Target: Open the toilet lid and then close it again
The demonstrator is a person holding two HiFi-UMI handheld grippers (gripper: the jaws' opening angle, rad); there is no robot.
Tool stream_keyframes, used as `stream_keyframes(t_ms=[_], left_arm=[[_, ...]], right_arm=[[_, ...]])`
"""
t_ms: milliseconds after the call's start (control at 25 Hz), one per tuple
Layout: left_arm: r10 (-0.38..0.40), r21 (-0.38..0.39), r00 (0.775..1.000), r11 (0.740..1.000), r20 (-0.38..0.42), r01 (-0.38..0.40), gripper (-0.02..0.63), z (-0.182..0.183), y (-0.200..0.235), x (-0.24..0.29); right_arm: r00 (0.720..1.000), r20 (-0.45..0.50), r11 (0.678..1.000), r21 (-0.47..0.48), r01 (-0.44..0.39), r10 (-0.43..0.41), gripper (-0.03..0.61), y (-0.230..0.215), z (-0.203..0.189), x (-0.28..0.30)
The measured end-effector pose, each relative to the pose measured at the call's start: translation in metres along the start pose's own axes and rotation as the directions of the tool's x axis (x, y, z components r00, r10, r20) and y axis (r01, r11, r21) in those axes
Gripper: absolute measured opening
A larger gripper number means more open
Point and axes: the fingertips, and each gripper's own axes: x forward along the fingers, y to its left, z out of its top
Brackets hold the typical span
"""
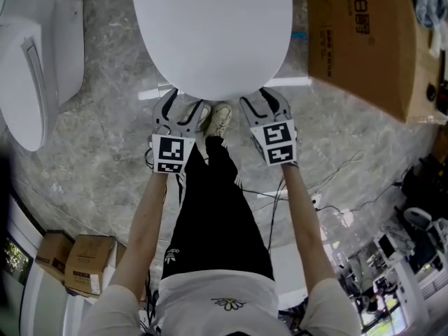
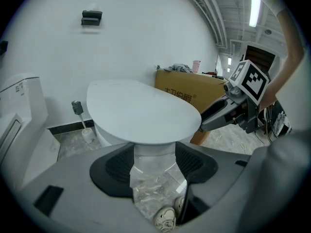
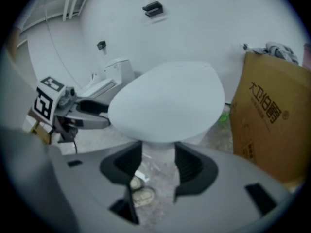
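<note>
Jaws spread wide and holding nothing, the grey two-jaw left gripper [image 1: 178, 107] has its tips at the front rim of the smooth white oval toilet lid [image 1: 210, 26], which lies flat and shut on the bowl (whether the tips touch it, I cannot tell). The matching grey right gripper [image 1: 264, 102] sits likewise at the rim's other side, open and empty. Lifting looks like the step in hand: hook both under the rim evenly and raise together, slowly, so the lid does not twist. Keep the right elbow clear of the brown cardboard box [image 1: 364, 40] nearby.
</note>
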Motion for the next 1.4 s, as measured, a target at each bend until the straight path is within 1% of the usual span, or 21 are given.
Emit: stream_keyframes(t_ms=[200, 440, 480, 560, 680, 840, 1080, 1280, 1400], left_arm=[[-0.003, -0.010, 0.999, 1.000, 0.038, 0.003, 0.288, 0.024, -0.003, -0.016], [-0.007, -0.031, 0.996, 0.999, 0.090, 0.009, 0.281, 0.073, -0.006, -0.047], [-0.005, -0.029, 0.996, 1.000, 0.095, 0.008, 0.268, 0.082, -0.006, -0.054], [-0.006, -0.024, 0.994, 1.000, 0.106, 0.009, 0.267, 0.102, -0.003, -0.066], [-0.002, -0.040, 0.990, 0.999, 0.141, 0.008, 0.267, 0.135, 0.000, -0.082], [-0.003, -0.046, 0.981, 0.999, 0.195, 0.012, 0.268, 0.183, 0.006, -0.099], [-0.014, -0.062, 0.975, 0.998, 0.220, 0.029, 0.269, 0.244, 0.019, -0.114], [-0.005, -0.069, 0.956, 0.997, 0.293, 0.026, 0.285, 0.299, 0.032, -0.124], [-0.009, -0.081, 0.940, 0.996, 0.340, 0.038, 0.290, 0.331, 0.041, -0.130]], right_arm=[[0.998, 0.056, 1.000, 0.001, -0.004, 0.004, 0.227, 0.002, 0.020, -0.023], [0.992, 0.127, 0.999, 0.020, -0.030, 0.027, 0.222, 0.004, 0.059, -0.070], [0.990, 0.135, 0.999, 0.017, -0.032, 0.030, 0.219, 0.004, 0.068, -0.079], [0.989, 0.147, 1.000, -0.005, -0.031, 0.031, 0.211, 0.006, 0.086, -0.095], [0.984, 0.175, 0.999, -0.024, -0.032, 0.036, 0.206, 0.007, 0.116, -0.117], [0.971, 0.237, 0.999, -0.009, -0.040, 0.041, 0.207, 0.003, 0.159, -0.147], [0.960, 0.273, 0.997, 0.018, -0.070, 0.062, 0.212, -0.006, 0.218, -0.176], [0.926, 0.370, 0.995, 0.033, -0.092, 0.073, 0.215, -0.014, 0.273, -0.198], [0.917, 0.390, 0.992, 0.060, -0.111, 0.079, 0.218, -0.020, 0.305, -0.212]])
